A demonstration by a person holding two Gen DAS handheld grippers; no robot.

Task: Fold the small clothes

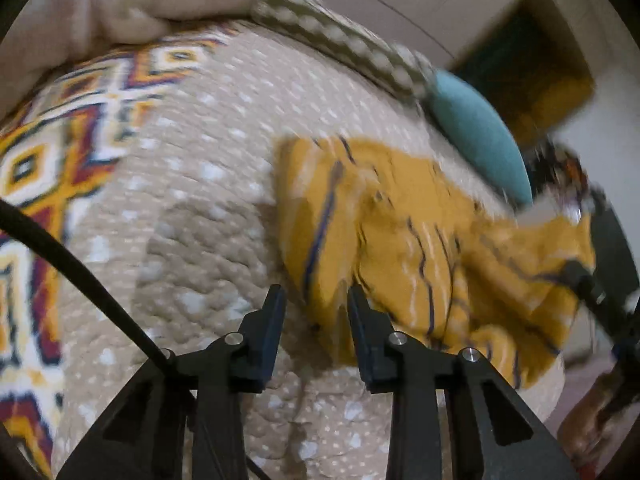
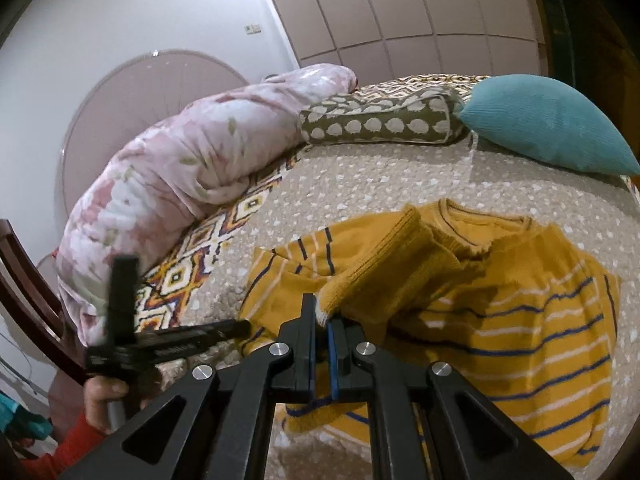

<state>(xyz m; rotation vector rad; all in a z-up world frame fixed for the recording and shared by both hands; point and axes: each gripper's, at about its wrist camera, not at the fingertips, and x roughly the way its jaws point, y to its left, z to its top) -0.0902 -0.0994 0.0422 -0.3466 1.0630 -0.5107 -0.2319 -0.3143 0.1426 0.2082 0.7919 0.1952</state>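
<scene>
A small mustard-yellow knit sweater [image 2: 500,300] with blue and white stripes lies on the beige dotted bedspread [image 2: 360,176]. My right gripper [image 2: 323,316] is shut on the sweater's sleeve cuff [image 2: 384,276] and holds it over the sweater's body. In the left wrist view the sweater [image 1: 400,240] is blurred, and my left gripper [image 1: 316,296] is open and empty at its near left edge. The left gripper also shows in the right wrist view [image 2: 236,326] at the sweater's left edge. The right gripper shows in the left wrist view [image 1: 584,276] at the far right, holding yellow cloth.
A teal pillow [image 2: 552,124], an olive dotted bolster [image 2: 380,124] and a rolled pink floral quilt [image 2: 192,156] lie along the back of the bed. A patterned blanket [image 2: 188,276] lies on the left. A dark wooden chair [image 2: 28,292] stands at the bed's left edge.
</scene>
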